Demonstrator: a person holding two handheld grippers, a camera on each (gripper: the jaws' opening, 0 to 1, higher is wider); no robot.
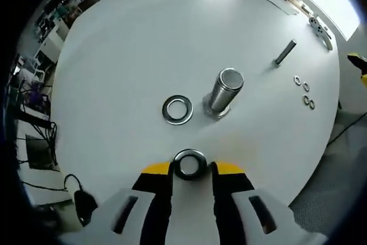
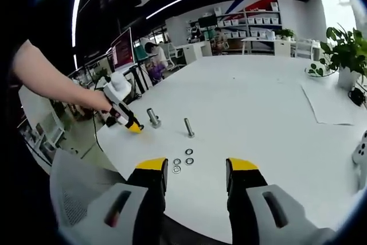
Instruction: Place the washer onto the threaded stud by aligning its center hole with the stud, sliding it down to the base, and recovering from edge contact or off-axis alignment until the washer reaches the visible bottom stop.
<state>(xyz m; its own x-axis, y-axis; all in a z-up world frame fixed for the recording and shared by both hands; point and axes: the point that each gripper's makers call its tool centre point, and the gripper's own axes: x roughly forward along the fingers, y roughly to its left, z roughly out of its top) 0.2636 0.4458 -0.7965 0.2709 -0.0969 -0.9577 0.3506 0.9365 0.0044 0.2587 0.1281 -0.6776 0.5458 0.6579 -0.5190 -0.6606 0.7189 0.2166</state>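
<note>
Centrally, at the bottom of the left gripper view: left gripper [image 1: 191, 166], yellow-tipped jaws clenched on a steel washer [image 1: 190, 164], held above the round white table [image 1: 126, 55]. Frame middle: upright threaded stud [image 1: 224, 92]; second washer [image 1: 178, 109] flat just to its left. Upper right: slim bolt [image 1: 285, 52]; four small washers [image 1: 304, 92] below it. Right gripper view, bottom: right gripper [image 2: 196, 170], jaws released and apart, nothing between them; left gripper at middle left, held in a person's hand [image 2: 102, 102].
</note>
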